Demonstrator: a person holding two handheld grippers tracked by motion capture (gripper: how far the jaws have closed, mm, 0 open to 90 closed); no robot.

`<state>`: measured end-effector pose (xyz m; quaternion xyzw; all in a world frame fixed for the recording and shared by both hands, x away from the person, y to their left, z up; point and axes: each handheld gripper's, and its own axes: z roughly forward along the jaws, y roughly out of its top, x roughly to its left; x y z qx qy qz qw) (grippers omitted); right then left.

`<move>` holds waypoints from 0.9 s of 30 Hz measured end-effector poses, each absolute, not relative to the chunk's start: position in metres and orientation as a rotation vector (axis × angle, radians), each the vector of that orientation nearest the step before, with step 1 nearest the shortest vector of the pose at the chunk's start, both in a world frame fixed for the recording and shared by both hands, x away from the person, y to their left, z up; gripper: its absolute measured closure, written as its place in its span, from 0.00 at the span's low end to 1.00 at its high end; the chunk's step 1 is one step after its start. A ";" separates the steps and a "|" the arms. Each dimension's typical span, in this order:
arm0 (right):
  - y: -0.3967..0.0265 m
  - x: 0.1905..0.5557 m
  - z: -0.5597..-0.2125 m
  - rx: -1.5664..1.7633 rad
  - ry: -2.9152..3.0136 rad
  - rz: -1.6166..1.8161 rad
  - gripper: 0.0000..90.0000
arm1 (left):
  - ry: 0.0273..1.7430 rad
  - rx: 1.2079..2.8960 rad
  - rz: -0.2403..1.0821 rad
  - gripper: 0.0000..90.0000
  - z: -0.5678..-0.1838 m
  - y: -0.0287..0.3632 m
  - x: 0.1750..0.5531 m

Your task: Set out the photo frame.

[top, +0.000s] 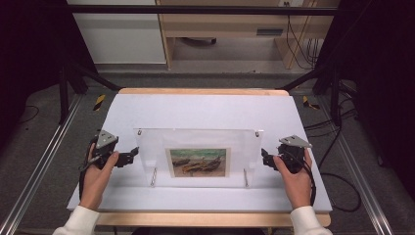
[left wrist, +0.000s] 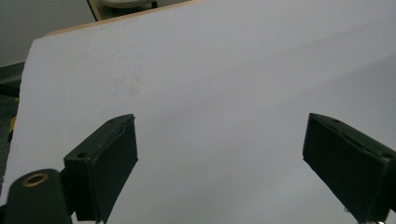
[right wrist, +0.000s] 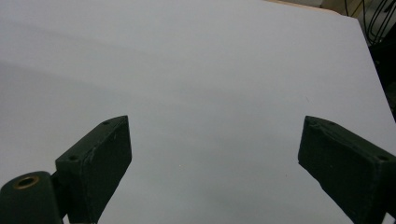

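Observation:
A clear acrylic picture frame (top: pixel 198 154) stands upright in the middle of the white table sheet (top: pixel 205 110), with a small painting of boats (top: pixel 198 162) mounted in it and metal pegs at its corners. My left gripper (top: pixel 131 156) rests on the sheet just left of the frame, held by a hand, its jaws pointing at the frame's left edge. My right gripper (top: pixel 264 157) sits just right of the frame, pointing at its right edge. In the left gripper view the left gripper (left wrist: pixel 219 149) stands open over bare sheet, and in the right gripper view the right gripper (right wrist: pixel 212 149) does too.
The white sheet covers a wooden table (top: pixel 203 91) whose edge shows at the back. Metal rails (top: pixel 44 161) run along both sides on the floor, with cables (top: pixel 337 142) at the right. A wooden desk (top: pixel 230 29) stands beyond the table.

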<state>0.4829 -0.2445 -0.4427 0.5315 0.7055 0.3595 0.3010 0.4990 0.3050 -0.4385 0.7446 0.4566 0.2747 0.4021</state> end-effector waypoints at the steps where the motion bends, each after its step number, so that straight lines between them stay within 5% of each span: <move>1: -0.245 0.485 -0.444 1.412 1.869 0.949 0.11 | 1.162 1.866 0.693 0.11 -0.439 0.304 0.501; 17: -0.235 0.512 -0.454 1.458 1.896 0.934 0.10 | 1.208 1.886 0.618 0.11 -0.451 0.294 0.524; 27: -0.231 0.514 -0.458 1.599 2.066 0.744 0.13 | 1.322 1.947 0.451 0.10 -0.458 0.300 0.518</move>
